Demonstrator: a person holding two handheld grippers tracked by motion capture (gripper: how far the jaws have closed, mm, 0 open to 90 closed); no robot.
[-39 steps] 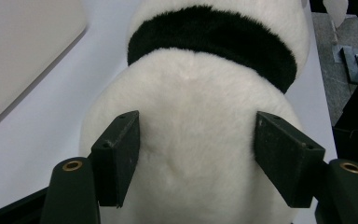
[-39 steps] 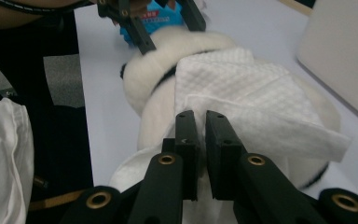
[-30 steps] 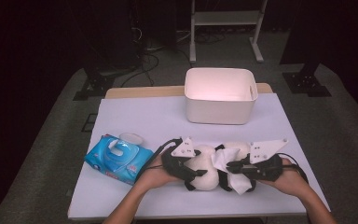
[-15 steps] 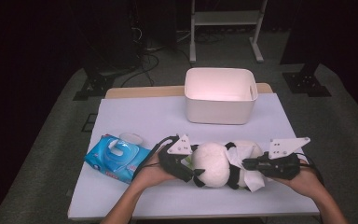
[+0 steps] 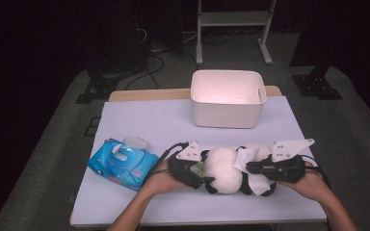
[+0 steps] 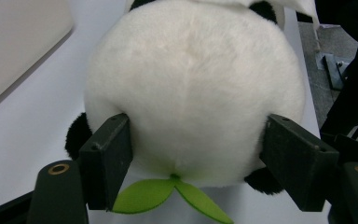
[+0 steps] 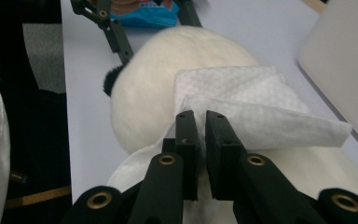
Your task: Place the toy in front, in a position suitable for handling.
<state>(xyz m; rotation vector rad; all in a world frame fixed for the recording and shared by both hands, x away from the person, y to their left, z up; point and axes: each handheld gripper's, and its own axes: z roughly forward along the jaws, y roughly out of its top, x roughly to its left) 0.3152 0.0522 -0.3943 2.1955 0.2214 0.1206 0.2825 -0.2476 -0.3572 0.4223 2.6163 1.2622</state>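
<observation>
A white and black plush panda (image 5: pixel 224 168) lies on its side near the table's front edge, a green leaf (image 6: pixel 168 193) under it. My left gripper (image 5: pixel 200 179) comes at it from the left. Its jaws have just been closing, and both pads (image 6: pixel 109 158) press into the round white body (image 6: pixel 191 93). My right gripper (image 5: pixel 250 167) reaches in from the right and is shut on a white wipe (image 7: pixel 261 112), which drapes over the panda's fur (image 7: pixel 149 84).
A white rectangular bin (image 5: pixel 227 98) stands at the far side of the pale table (image 5: pixel 139 120). A blue pack of wet wipes (image 5: pixel 123 163) lies left of my left hand, with a small white lid (image 5: pixel 135 142) behind it. Dark floor surrounds the table.
The right gripper and its wipe have shifted slightly along the panda. The left hand has stayed in place at the panda's other end.
</observation>
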